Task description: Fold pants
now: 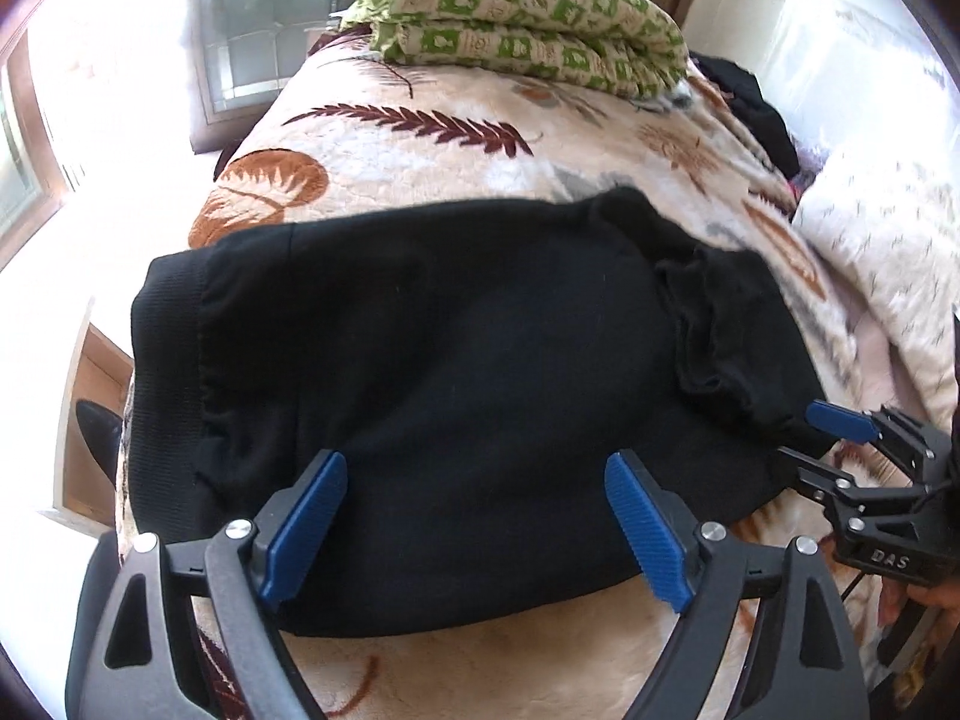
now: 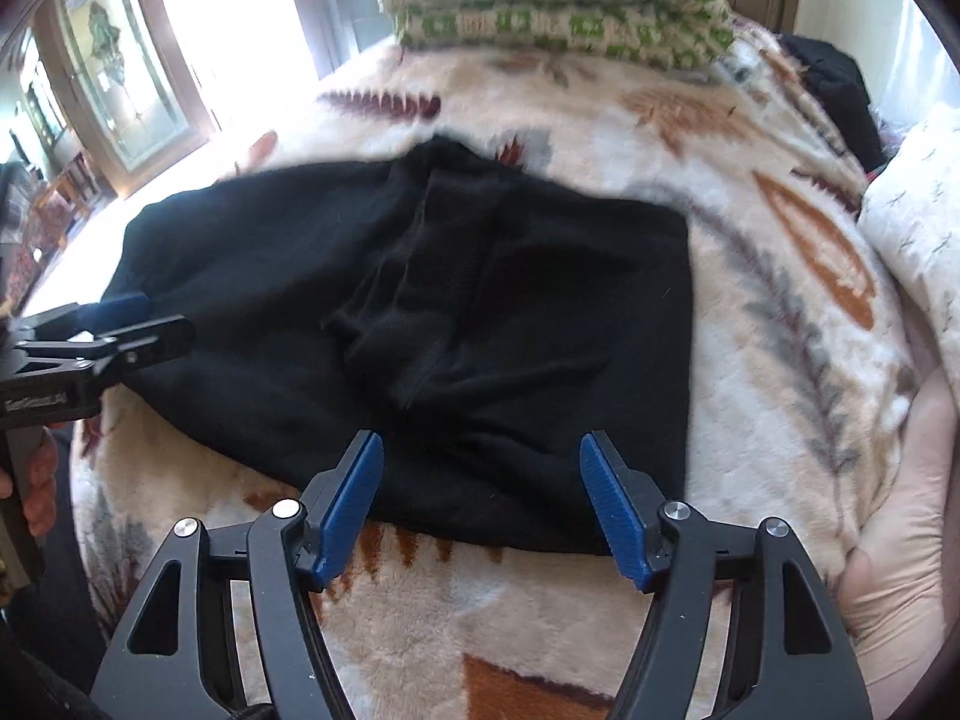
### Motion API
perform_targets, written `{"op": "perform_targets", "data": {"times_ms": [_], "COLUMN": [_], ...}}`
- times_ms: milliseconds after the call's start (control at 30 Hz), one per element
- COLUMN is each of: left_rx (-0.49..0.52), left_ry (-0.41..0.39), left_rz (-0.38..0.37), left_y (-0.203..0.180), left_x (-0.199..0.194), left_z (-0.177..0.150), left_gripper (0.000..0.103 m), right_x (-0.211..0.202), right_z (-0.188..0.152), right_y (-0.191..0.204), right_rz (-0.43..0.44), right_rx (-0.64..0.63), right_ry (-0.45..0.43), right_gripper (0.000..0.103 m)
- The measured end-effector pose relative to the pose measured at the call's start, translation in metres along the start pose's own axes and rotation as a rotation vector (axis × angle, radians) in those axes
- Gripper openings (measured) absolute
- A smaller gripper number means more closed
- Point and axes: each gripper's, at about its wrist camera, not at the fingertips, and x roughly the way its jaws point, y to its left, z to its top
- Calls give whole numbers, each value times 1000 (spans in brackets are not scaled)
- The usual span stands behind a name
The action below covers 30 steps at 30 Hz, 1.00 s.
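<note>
Black pants [image 1: 450,348] lie folded into a broad rectangle on a leaf-patterned blanket [image 1: 420,138] on a bed. A ribbed band runs along their left end, and a crumpled layer [image 1: 708,324] sits on top near the right end. My left gripper [image 1: 477,468] hovers open over the pants' near edge with nothing between its blue pads. My right gripper [image 2: 480,450] also stands open, over the near edge toward the right end of the pants [image 2: 420,300]. Each gripper appears in the other's view: right gripper [image 1: 810,441], left gripper [image 2: 150,318].
A folded green-and-cream quilt [image 1: 528,18] lies at the far end of the bed. Dark clothing [image 1: 756,108] and a white quilt [image 1: 888,240] lie along the right side. The bed's edge drops off at the left, toward windows [image 2: 144,78]. A hand [image 2: 36,480] grips the left tool.
</note>
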Motion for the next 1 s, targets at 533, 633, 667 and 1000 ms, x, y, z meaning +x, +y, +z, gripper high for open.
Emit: {"op": "perform_targets", "data": {"times_ms": [533, 633, 667, 1000], "left_rx": [-54, -61, -61, -33], "left_ry": [-5, -19, -23, -38], "left_rz": [-24, 3, 11, 69], "left_y": [31, 42, 44, 54], "left_x": [-30, -36, -38, -43], "left_z": [1, 2, 2, 4], "left_gripper": [97, 97, 97, 97], "right_x": [-22, -24, -24, -20], "right_z": [8, 9, 8, 8], "right_y": [33, 48, 53, 86], "right_rz": [21, 26, 29, 51], "right_rx": [-87, -133, -144, -221], "right_ry": [-86, -93, -92, -78], "right_gripper": [74, 74, 74, 75]}}
